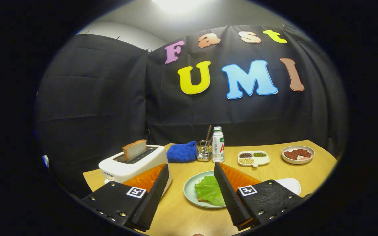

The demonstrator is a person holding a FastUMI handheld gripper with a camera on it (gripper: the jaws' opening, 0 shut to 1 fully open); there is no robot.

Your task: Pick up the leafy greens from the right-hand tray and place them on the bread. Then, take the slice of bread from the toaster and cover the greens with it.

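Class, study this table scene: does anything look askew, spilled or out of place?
Nothing is spilled or damaged. The bread slice leans at a tilt in the toaster slot. The greens already lie on the plate, between the open tongs, which hold nothing.

A light wooden table (274,170) carries a white toaster (126,167) at its left end. Along its far edge lie a blue cloth (182,152), a wire utensil holder (204,150), a white bottle (218,145), a small divided dish (253,158) and a round bowl (298,154). Nearer sits a pale green plate (190,190), and beside it what may be a white tray (290,184), half hidden.
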